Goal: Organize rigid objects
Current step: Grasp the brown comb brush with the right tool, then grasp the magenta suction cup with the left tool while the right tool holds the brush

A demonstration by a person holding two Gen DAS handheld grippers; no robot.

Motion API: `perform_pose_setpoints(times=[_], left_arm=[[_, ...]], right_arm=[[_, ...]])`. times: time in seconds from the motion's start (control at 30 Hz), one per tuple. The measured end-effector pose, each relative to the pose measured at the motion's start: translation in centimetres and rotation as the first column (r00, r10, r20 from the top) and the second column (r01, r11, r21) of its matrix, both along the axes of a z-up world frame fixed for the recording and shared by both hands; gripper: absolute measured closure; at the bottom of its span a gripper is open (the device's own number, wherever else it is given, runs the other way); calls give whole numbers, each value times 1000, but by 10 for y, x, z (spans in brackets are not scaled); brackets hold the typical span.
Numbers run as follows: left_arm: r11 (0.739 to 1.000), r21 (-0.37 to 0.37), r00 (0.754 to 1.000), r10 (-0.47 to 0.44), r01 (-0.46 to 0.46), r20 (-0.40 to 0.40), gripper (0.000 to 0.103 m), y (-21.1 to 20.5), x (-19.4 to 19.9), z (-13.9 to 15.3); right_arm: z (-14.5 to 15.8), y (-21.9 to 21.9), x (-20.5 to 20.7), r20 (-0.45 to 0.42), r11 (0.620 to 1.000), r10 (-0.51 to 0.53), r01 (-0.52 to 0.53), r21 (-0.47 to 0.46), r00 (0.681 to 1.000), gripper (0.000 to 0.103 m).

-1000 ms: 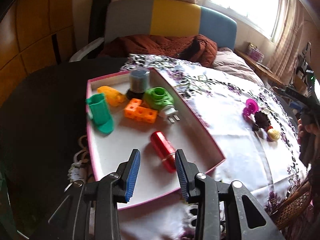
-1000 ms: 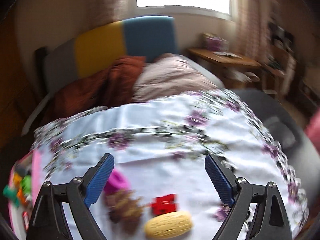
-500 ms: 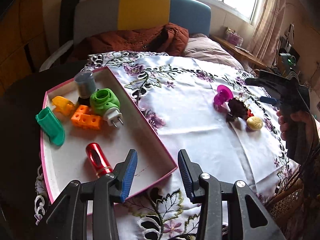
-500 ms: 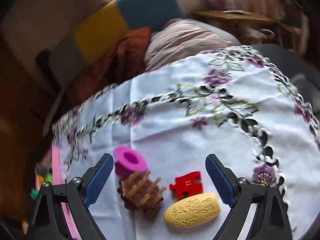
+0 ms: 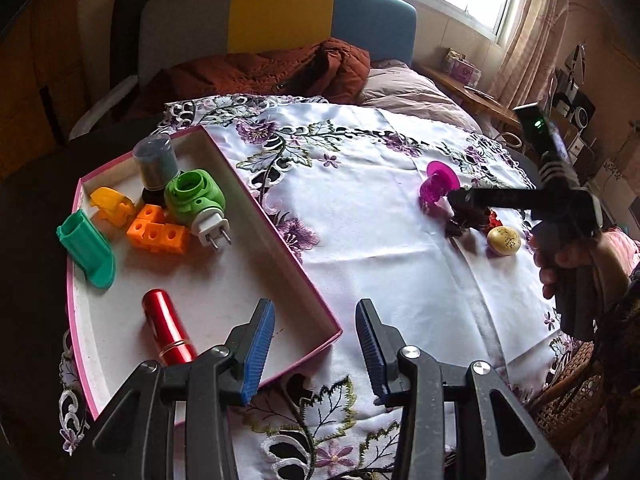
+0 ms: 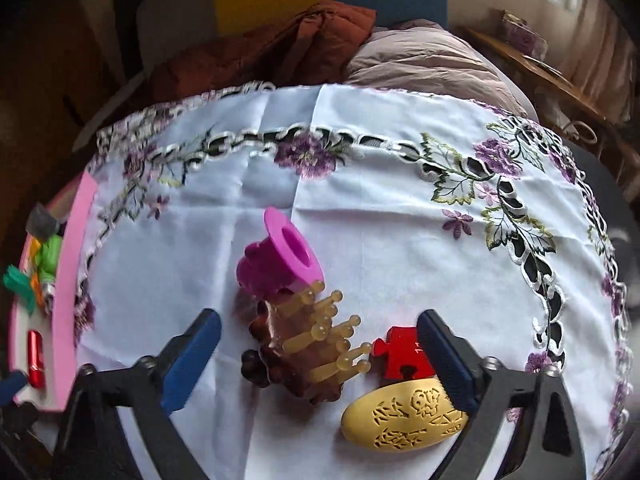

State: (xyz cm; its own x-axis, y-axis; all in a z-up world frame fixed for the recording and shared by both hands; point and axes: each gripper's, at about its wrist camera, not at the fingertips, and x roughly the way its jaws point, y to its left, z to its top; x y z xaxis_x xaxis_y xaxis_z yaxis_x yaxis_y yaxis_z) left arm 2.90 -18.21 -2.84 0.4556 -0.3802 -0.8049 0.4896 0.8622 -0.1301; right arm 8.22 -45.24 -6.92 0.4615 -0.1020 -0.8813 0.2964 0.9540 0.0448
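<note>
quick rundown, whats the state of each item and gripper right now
left hand-held gripper: open, empty, over the box's near corner
right hand-held gripper: open, empty, around the brown massager
pink box: open, partly filled
red tube: lying in box
green plug: in box, prongs toward camera
brown massager: on cloth, pegs up
magenta spool: tipped on its side
red puzzle piece: flat on cloth
yellow oval: flat on cloth

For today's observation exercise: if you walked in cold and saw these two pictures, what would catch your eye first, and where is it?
First, the pink-rimmed tray at the left of the embroidered tablecloth, holding bright pieces: a green plug, orange blocks and a red tube. Next, the cluster between the open right gripper: a magenta cup, brown spiked piece, red puzzle piece and yellow oval.
</note>
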Motion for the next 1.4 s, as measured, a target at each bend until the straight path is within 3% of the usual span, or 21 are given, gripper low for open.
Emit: perform_pose_setpoints(times=[0.07,0.23,0.3,0.4,0.67,0.8,1.03,1.2,1.4], left_arm=[[1000,-4,1000,-8,8,-2,61,-3,1,1],[999,-11,999,-34,34,3,61,-15,8,7],[999,-9,999,-46,46,5,61,-23,13,9],[997,7,998,-71,71,3,61,-38,21,9],[971,66,973,-232,230,15,61,-105,34,0],[942,86,945,-326,325,-3,59,-144,44,-13],[914,93,918,-395,395,-27,47,-188,65,-30],[884,130,893,-451,448,-11,45,-220,72,-35],[882,128,890,-455,454,-19,45,-245,89,-48]], right_arm=[[-1,3,1,-19,999,15,-16,-35,1000,60],[20,-17,-13,91,993,-52,41,114,994,61],[33,-37,-25,172,974,-141,105,203,975,61],[42,-58,-37,223,948,-270,219,231,937,61],[52,-78,-51,270,912,-395,339,231,878,60],[51,-83,-51,266,905,-401,335,262,877,60],[52,-79,-51,274,912,-386,320,257,881,60],[52,-82,-52,274,907,-392,319,276,878,60],[51,-83,-51,272,907,-391,318,277,879,60]])
